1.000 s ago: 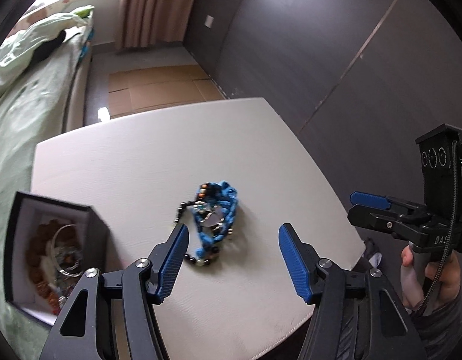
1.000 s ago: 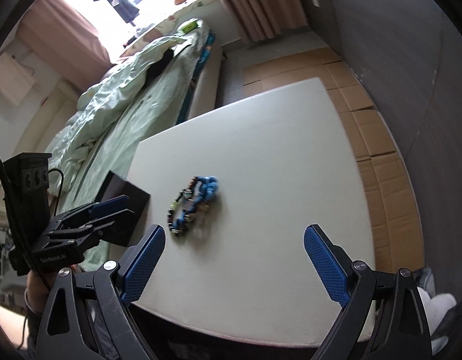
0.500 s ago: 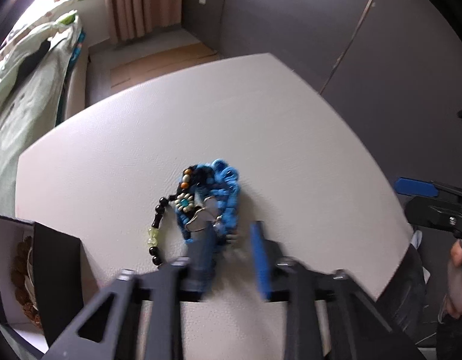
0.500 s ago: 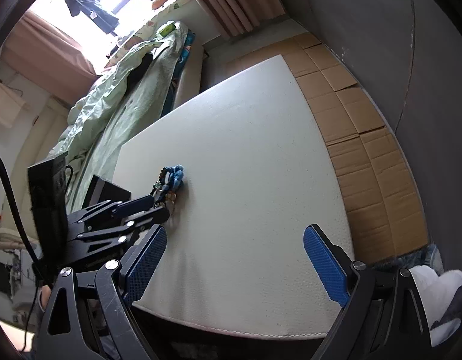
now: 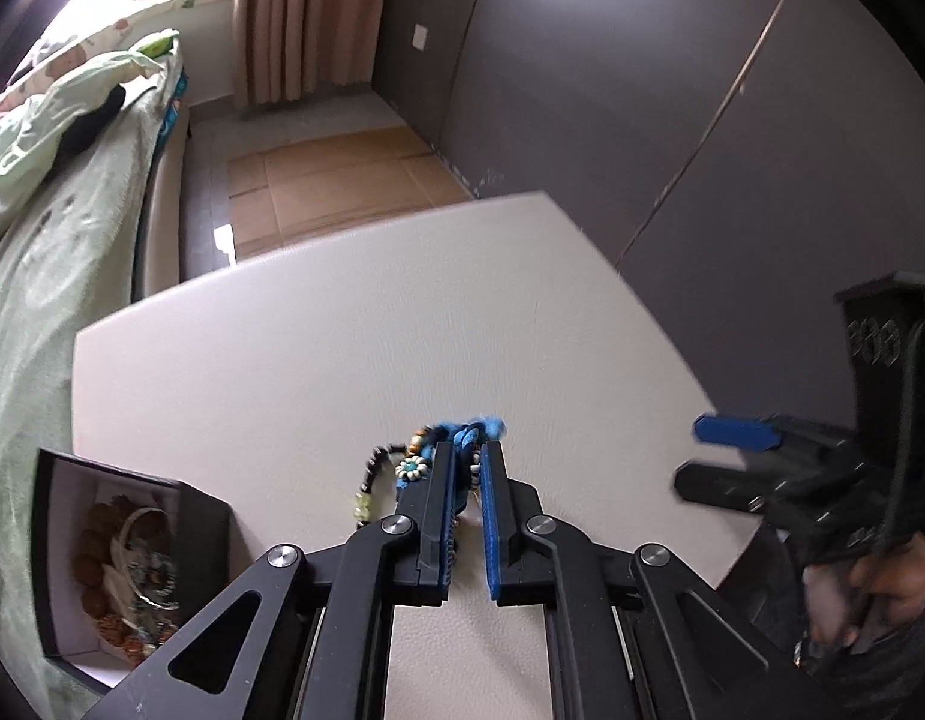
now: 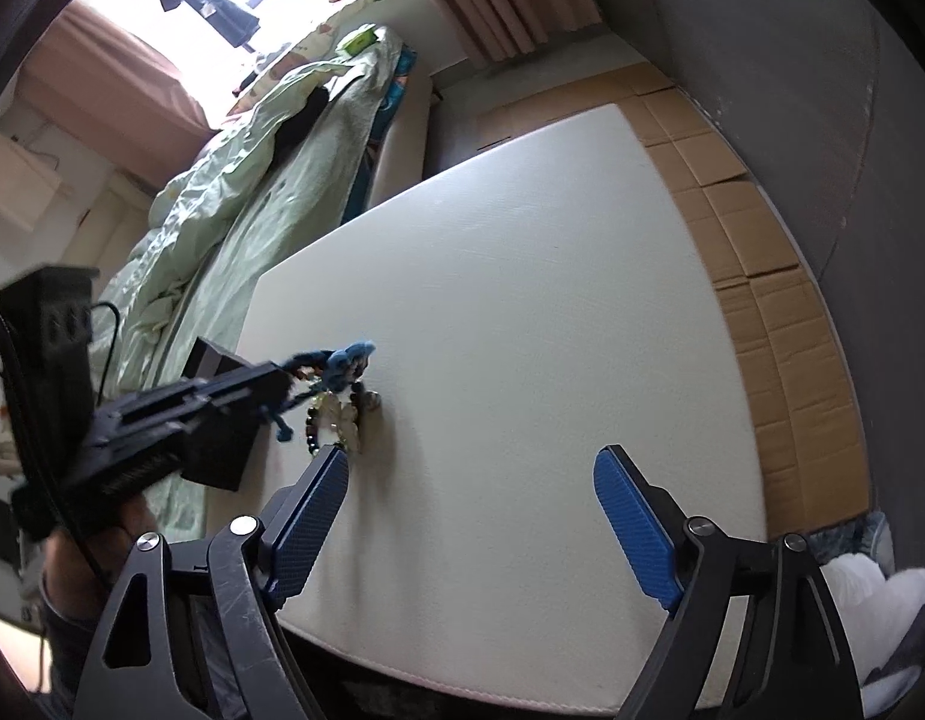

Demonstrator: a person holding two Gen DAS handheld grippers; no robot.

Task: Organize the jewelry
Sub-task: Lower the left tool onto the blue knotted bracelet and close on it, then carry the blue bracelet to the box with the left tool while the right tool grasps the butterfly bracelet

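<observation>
Your left claw (image 5: pixel 467 450) is pinched on the blue cord (image 5: pixel 462 438) of the jewelry tangle, its two pads almost together with the cord between them. From the right wrist view the tangle (image 6: pixel 336 384) hangs from that claw: the blue cord is lifted off the tabletop (image 6: pixel 522 330), while the black beads (image 6: pixel 312 420) and pale stones trail down to the surface below it. In the left view the beaded strand (image 5: pixel 372 480) and a small flower charm (image 5: pixel 411 468) sit just left of the pad.

The open black box (image 5: pixel 126 558) stands at the tabletop's left edge, near your left claw, with brown beads and a bangle already lying on its white lining.

Your right claw (image 6: pixel 471 510) is spread wide over the near part of the tabletop with nothing between its pads; its jaws have just been closing a little. Its left pad (image 6: pixel 309 510) sits just beside the trailing beads, apart from them as far as can be told.

A bed (image 6: pixel 252 168) with green bedding runs beside the tabletop, and flattened cardboard (image 6: pixel 762 300) covers the floor.
</observation>
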